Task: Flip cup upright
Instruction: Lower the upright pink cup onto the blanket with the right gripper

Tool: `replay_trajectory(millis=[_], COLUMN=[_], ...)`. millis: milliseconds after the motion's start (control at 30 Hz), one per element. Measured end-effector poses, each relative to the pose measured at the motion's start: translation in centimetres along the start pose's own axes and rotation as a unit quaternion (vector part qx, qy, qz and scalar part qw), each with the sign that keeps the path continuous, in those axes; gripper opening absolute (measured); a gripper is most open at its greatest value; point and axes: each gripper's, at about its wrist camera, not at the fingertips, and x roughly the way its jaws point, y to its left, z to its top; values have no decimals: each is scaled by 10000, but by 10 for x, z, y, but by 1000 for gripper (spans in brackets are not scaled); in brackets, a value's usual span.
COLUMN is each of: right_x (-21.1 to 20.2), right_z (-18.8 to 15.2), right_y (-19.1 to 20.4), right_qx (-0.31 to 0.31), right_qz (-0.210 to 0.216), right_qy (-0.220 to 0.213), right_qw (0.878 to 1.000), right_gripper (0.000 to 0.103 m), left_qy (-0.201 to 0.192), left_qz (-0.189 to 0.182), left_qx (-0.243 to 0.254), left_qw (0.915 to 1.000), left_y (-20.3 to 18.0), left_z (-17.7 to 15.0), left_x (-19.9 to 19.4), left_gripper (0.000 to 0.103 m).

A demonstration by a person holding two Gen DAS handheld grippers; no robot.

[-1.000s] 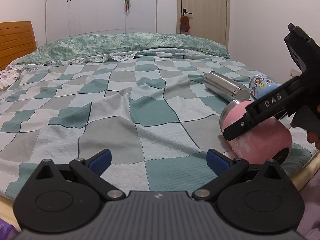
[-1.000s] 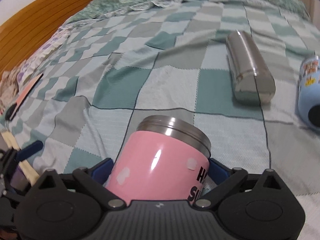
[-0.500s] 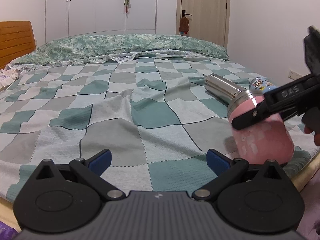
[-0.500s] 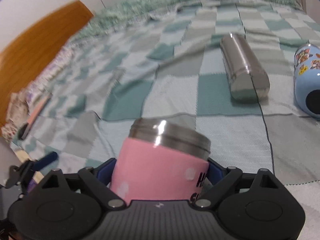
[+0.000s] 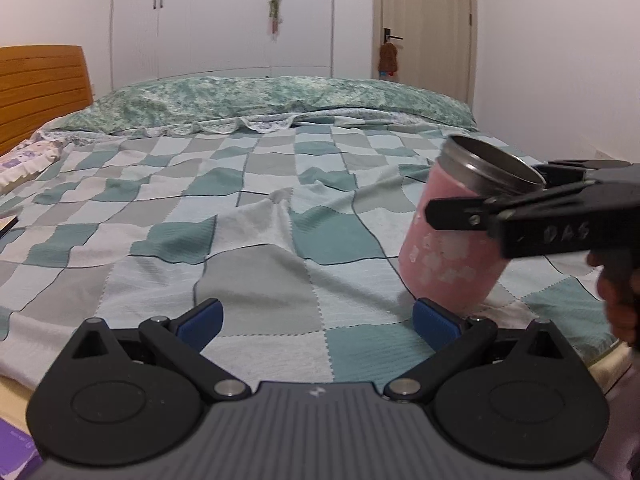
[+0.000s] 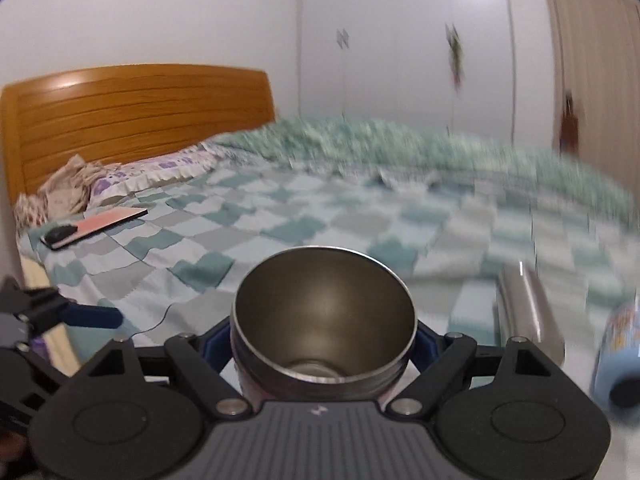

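A pink cup with a steel rim stands nearly upright, tilted a little, mouth up, at the near right of the bed. My right gripper is shut on the cup just below the rim; the open steel mouth fills the right wrist view. In the left wrist view the right gripper reaches in from the right. My left gripper is open and empty, low over the bed's front edge, its right fingertip close to the cup's base.
A checked green-and-grey blanket covers the bed. A steel bottle and a light blue bottle lie to the right of the cup. A phone lies near the wooden headboard. A folded quilt lies along the far side.
My right gripper has rotated the pink cup from lying on its side to nearly upright, mouth up, and lifted it slightly. The left gripper has stayed open in place.
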Motion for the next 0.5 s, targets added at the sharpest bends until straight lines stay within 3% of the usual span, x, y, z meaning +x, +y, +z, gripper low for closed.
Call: replay_trajectory(millis=[67,167,267,500], right_x=[4,13,9,1], right_z=[-5,-21,-34,-39], right_y=[14,27,32,30], right_qx=[-393,-762,-837,-792], right_qz=[-48,-168,-210,-194], right_qy=[-249,-289,-510,-555], right_qw=[9989,9965,9950,9951], right_gripper=[85,85,85,85], left_qy=[-1,-2,20,14], left_qz=[51,122,172,260], left_qx=[-36,-79,-122,-212], left_qw=[10000,9999,9998,9994], left_y=[2,6,9,9], left_z=[-1,-4,-7,-11], left_x=[-1,-3,-4,-11], left_gripper=[103,103,103,103])
